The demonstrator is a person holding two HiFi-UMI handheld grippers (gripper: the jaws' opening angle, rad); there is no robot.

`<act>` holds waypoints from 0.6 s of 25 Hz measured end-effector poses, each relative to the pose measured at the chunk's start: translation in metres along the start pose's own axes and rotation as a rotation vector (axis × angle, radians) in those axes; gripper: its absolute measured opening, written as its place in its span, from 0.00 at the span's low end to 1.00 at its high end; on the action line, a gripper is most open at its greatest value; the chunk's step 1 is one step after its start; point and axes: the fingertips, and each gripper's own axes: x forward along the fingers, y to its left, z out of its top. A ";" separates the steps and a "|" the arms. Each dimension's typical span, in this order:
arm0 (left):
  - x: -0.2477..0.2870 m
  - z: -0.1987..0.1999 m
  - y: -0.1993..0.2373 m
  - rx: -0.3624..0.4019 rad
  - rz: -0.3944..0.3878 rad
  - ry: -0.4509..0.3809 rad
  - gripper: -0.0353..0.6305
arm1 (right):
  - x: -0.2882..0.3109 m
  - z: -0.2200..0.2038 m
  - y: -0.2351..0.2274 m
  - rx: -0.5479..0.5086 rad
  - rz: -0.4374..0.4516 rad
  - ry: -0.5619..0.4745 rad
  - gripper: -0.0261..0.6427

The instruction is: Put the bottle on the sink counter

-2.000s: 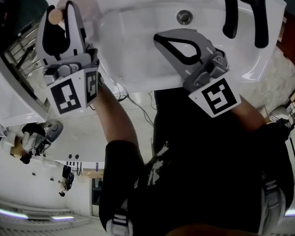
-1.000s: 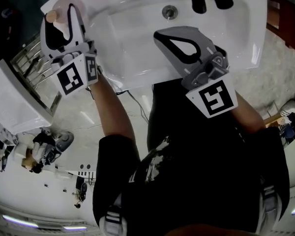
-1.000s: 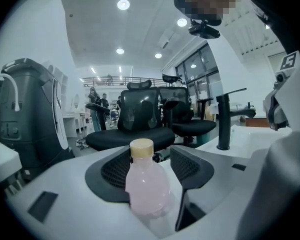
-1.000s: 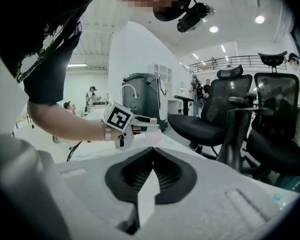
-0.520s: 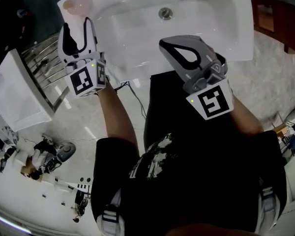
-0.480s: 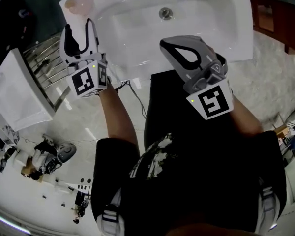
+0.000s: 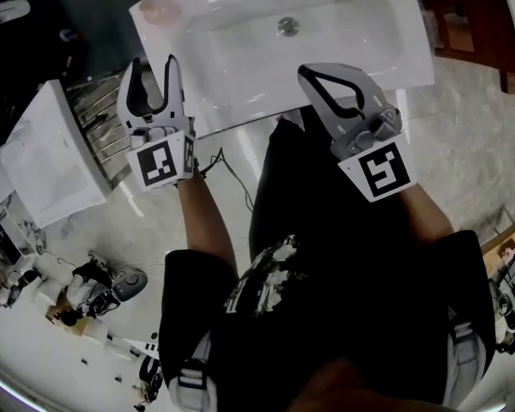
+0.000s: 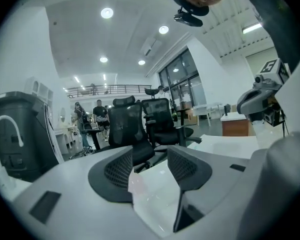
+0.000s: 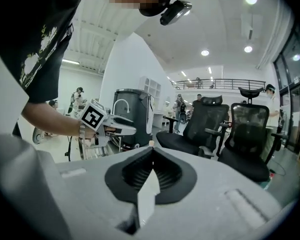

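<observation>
- The bottle (image 7: 159, 9) stands on the table's (image 7: 409, 51) ten o'clock corner, so the placing looks done.
- The left hand-held gripper (image 7: 154, 65) is released and empty, its jaws just narrowing.
- The right hand-held gripper (image 7: 316, 74) is clenched on nothing.
- Next, probably, both simply back away.

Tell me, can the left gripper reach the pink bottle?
Probably yes: the left gripper, jaws just closing slightly, is open and empty; nothing lies between it and the bottle on the sink counter.

right gripper (image 9: 151, 148): jaws closed tip to tip, nothing between. left gripper (image 9: 122, 129) at frame left, well apart, on a bare forearm (image 9: 45, 119). Black chairs (image 9: 210, 121) behind, right of centre.
</observation>
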 end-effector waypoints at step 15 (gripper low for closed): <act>-0.073 0.048 -0.056 -0.030 -0.168 -0.017 0.11 | -0.052 0.021 0.025 0.038 -0.110 -0.021 0.03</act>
